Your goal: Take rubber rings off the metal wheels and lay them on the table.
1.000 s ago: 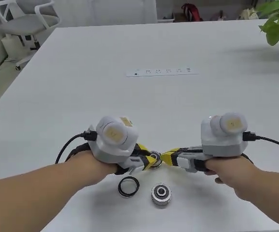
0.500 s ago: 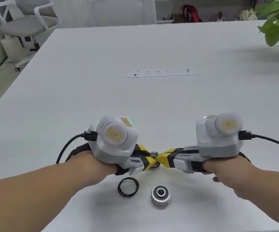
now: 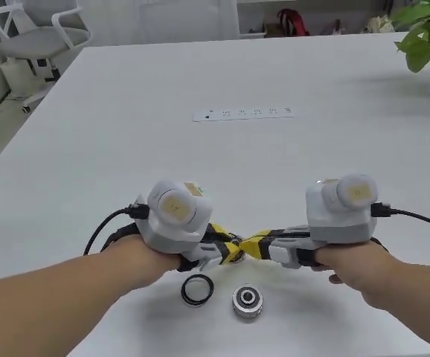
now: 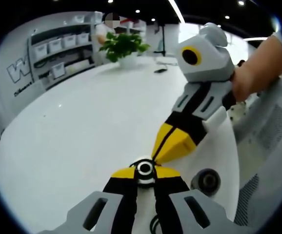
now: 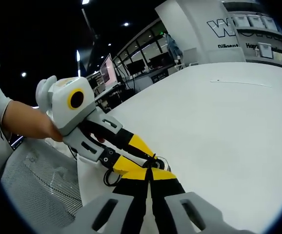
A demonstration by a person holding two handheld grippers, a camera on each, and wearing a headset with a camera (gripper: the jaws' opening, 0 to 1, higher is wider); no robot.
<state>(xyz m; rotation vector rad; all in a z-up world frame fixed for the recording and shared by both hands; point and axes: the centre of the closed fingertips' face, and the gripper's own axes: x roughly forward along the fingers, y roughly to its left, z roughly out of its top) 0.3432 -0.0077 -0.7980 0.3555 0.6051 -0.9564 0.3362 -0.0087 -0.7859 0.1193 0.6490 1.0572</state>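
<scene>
Metal wheel [image 4: 144,167] pinched in left hand-held gripper [image 3: 228,251], right hand-held gripper [image 5: 151,171] pressed together, by the table [image 3: 274,163] edge.

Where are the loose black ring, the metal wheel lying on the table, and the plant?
black ring [image 3: 184,291]: head view, left side of its band.
metal wheel [image 3: 248,299]: head view, its hub.
plant [image 3: 422,36]: head view, its leaves.

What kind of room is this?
Probably an office or meeting room: a big white table with built-in sockets, a swivel chair beside it, a potted plant, and shelves of boxes along a wall.
</scene>
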